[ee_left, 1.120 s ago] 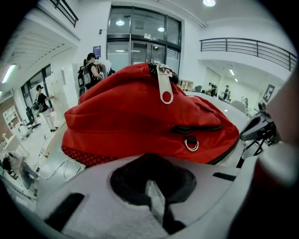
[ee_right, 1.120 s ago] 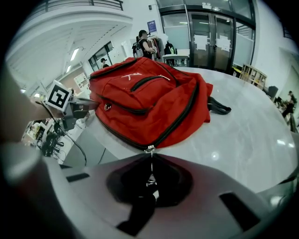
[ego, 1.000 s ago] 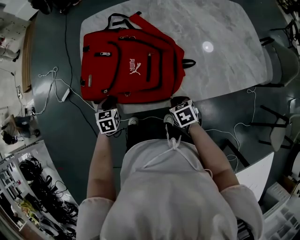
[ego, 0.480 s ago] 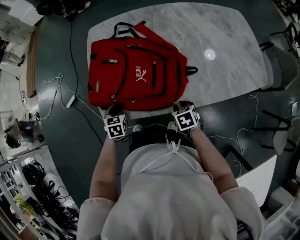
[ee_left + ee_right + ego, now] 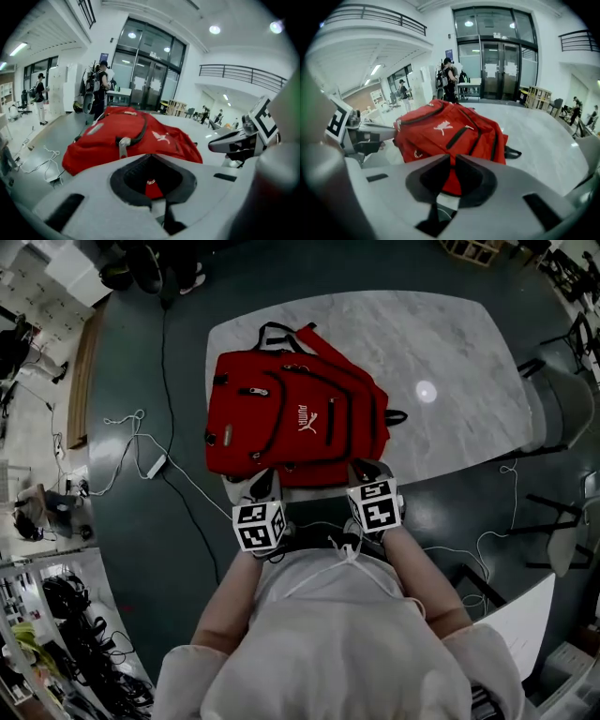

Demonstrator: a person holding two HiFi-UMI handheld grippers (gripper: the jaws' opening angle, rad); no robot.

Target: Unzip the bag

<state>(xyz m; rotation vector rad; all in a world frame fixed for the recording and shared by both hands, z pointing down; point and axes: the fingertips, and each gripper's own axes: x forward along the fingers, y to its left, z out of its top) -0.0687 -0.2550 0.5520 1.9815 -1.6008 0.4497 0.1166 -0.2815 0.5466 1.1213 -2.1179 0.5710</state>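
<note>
A red backpack (image 5: 300, 418) with black zips lies flat on the marble table (image 5: 450, 343), its front face up and its straps at the far end. It fills the middle of the left gripper view (image 5: 131, 136) and the right gripper view (image 5: 450, 131). A silver zip pull (image 5: 123, 146) shows on its near side. My left gripper (image 5: 262, 486) is at the bag's near left corner and my right gripper (image 5: 367, 471) at its near right edge. Both point at the bag. The left gripper (image 5: 150, 157) and the right gripper (image 5: 453, 158) are shut with nothing between the tips.
The table's near edge runs just under both grippers. A white cable (image 5: 141, 442) trails over the dark floor at the left. A chair (image 5: 562, 381) stands at the table's right end. People stand far off behind the bag.
The head view has shifted, so the bag and table sit lower and more to the right. Both grippers stay at the bag's near edge and now stand closer together.
</note>
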